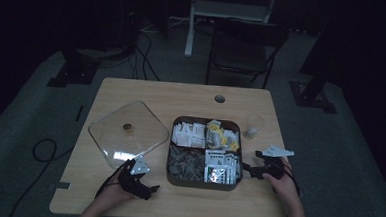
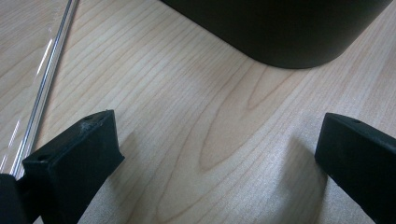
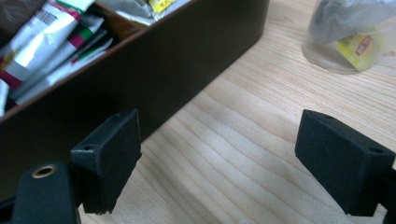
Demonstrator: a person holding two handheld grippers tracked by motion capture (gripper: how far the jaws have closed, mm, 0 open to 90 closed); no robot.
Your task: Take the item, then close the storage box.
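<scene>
A dark square box (image 1: 170, 171) with four compartments of tea bags and sachets sits mid-table. Its clear lid (image 1: 124, 132) with a small knob lies flat to the left. My left gripper (image 1: 150, 190) rests near the front edge, left of the box, open over bare wood; its own view shows the box's rounded corner (image 2: 289, 37) ahead and the lid's edge (image 2: 42, 93) at left. My right gripper (image 1: 251, 166) is open just right of the box, with the box wall (image 3: 154, 79) by its left jaw. A clear cup (image 3: 355, 37) holding a tea bag stands beyond.
The wooden table (image 1: 181, 95) has a cable hole (image 1: 219, 98) near its far edge. The clear cup (image 1: 253, 125) stands right of the box. A chair (image 1: 244, 46) and a white stand (image 1: 226, 12) are behind the table; cables lie on the floor at left.
</scene>
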